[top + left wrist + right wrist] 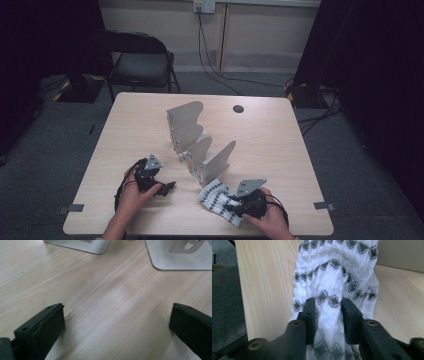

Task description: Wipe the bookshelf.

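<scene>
A white knitted cloth (214, 196) with black diamond bands lies near the table's front edge, right of centre. My right gripper (231, 204) rests low on it. In the right gripper view, a raised fold of the cloth (337, 272) is pinched between the two black jaws of my right gripper (328, 307), and the pads touch it on both sides. My left gripper (166, 187) sits at the front left, held by a hand. Its jaws (117, 322) stand wide open over bare wood with nothing between them.
A white metal rack (200, 145) with several curved dividers runs diagonally across the table's middle; its base plates (180, 257) lie just beyond my left gripper. A dark cable hole (238, 108) sits at the back. A black chair (142, 57) stands behind the table (135, 125).
</scene>
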{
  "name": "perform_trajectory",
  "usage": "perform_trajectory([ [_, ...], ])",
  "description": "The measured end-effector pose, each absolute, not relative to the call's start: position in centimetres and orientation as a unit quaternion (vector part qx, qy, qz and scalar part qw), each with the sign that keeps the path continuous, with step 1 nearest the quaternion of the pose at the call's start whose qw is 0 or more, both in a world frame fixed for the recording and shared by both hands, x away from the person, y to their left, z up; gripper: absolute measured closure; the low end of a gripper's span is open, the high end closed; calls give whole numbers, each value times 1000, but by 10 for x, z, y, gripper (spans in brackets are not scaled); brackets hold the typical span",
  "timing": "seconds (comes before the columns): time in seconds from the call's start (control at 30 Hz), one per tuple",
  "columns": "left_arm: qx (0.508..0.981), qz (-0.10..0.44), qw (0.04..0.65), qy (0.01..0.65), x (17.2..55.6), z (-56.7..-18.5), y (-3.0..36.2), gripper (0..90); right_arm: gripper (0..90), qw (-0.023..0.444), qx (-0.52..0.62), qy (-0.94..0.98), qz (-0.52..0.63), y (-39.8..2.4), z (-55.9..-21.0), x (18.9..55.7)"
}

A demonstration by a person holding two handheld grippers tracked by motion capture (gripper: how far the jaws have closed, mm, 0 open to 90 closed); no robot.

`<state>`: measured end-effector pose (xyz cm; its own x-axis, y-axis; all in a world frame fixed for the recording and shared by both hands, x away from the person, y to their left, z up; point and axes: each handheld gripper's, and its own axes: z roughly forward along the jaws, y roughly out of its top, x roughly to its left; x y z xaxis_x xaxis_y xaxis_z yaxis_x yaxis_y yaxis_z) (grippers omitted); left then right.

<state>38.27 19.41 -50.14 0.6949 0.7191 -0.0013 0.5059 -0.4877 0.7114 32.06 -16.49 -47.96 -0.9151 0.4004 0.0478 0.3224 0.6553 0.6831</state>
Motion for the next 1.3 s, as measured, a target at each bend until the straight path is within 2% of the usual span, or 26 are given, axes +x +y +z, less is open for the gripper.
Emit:
perform_trajectory([
  [0.03, 849, 150, 355, 361, 383, -501, 194, 0, 641, 53, 199, 908, 364, -165, -480, 321],
  [0.07, 849, 150, 355, 361, 383, -501, 194, 0, 548, 64, 202, 903, 373, -168, -478, 320],
  [0.1, 849, 150, 355, 361, 383, -501, 194, 0, 548, 64, 202, 903, 373, -168, -478, 320],
  [0.13, 849, 150, 355, 361, 383, -501, 194, 0, 487, 69, 213, 892, 392, -172, -474, 320],
  [0.3, 849, 150, 355, 361, 383, -501, 194, 0, 465, 85, 230, 872, 424, -180, -464, 324],
  [0.4, 849, 150, 355, 360, 383, -501, 194, 0, 514, 75, 242, 872, 419, -178, -472, 329],
  [0.57, 849, 150, 355, 361, 383, -501, 194, 0, 546, 62, 243, 881, 402, -172, -484, 333],
  [0.83, 850, 150, 355, 360, 383, -501, 194, 0, 631, 34, 194, 897, 396, -163, -485, 319],
  [1.3, 846, 149, 358, 365, 381, -502, 194, 0, 643, 30, 177, 896, 405, -129, -488, 315],
])
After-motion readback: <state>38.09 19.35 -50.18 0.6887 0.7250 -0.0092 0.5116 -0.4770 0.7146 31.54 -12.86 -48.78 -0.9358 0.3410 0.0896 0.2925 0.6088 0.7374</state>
